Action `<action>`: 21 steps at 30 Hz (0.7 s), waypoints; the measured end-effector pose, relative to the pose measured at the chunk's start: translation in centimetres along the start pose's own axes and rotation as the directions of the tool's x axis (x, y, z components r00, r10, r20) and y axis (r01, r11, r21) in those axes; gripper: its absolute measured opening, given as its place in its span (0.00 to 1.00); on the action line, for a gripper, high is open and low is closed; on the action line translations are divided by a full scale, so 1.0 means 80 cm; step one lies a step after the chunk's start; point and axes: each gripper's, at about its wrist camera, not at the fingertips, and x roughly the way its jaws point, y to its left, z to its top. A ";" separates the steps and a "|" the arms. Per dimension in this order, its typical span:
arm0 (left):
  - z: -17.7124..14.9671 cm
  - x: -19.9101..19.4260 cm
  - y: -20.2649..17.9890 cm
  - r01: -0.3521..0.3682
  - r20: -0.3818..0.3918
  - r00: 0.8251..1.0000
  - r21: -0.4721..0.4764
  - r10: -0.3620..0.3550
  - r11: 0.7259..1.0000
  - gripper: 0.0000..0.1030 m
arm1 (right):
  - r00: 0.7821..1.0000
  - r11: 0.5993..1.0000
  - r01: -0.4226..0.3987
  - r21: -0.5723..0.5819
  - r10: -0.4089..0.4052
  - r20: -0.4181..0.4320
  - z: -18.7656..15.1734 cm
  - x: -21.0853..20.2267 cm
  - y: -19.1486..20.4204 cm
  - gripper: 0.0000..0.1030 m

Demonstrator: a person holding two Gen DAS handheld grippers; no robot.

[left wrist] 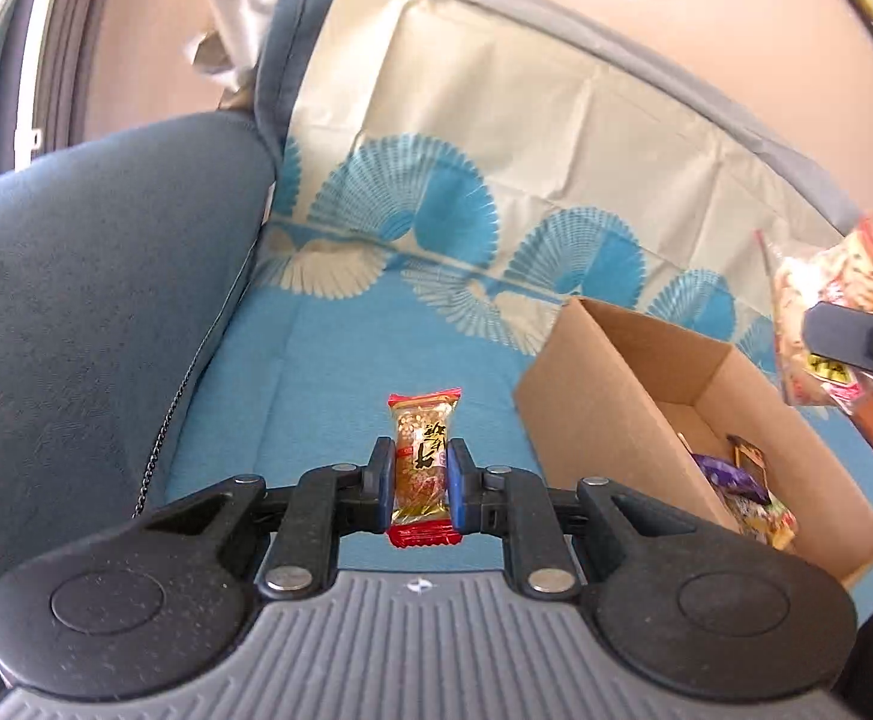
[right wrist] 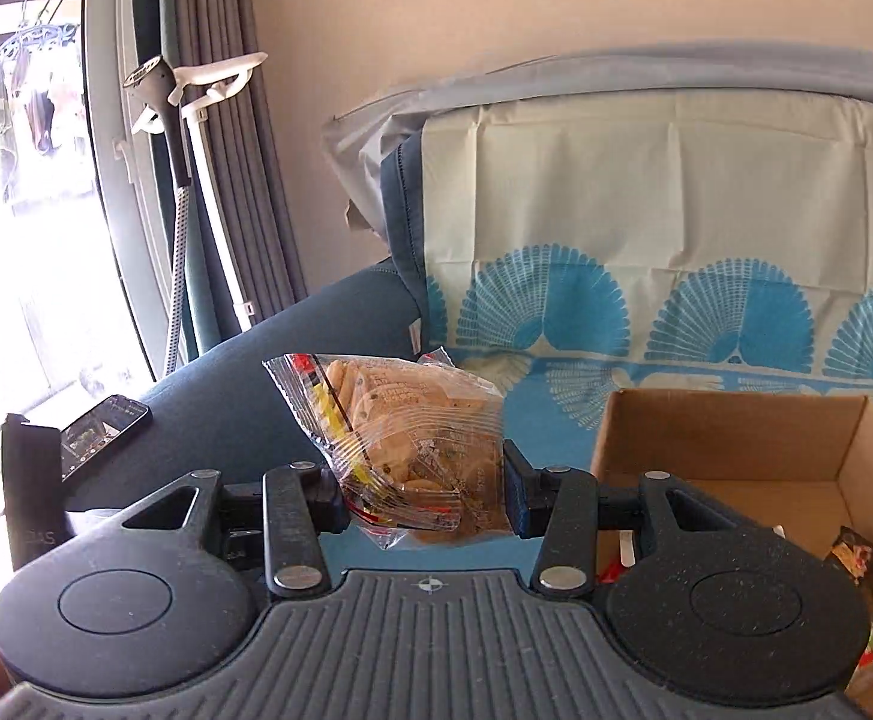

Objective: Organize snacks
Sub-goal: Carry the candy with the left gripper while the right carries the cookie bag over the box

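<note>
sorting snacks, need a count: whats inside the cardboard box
The cardboard box holds a few wrapped snacks piled at its near end, one purple. Its near wall and the right gripper hide part of the floor.

Right gripper: pads clamped on a clear bag of crackers, bag held in the air, upper part leaning left. Cardboard box open, on the blue patterned sofa cover at its right side; wrapped snacks in the box's near right corner. Phone lies on the sofa armrest, near its left edge.
</note>
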 end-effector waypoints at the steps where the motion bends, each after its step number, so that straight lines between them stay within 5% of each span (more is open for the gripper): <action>1: -0.009 -0.005 -0.004 -0.004 0.008 1.000 0.021 0.003 1.000 0.18 | 1.000 1.000 0.001 0.016 -0.001 0.007 -0.007 -0.005 -0.005 0.46; 8: -0.032 -0.029 -0.026 -0.017 0.104 0.995 0.098 0.007 0.995 0.19 | 0.998 0.996 0.055 0.069 -0.056 0.016 -0.048 -0.020 -0.037 0.46; 21: -0.039 0.005 -0.034 -0.048 0.043 0.998 0.136 0.043 0.989 0.18 | 0.989 0.982 0.143 0.122 -0.147 0.025 -0.068 -0.045 -0.082 0.47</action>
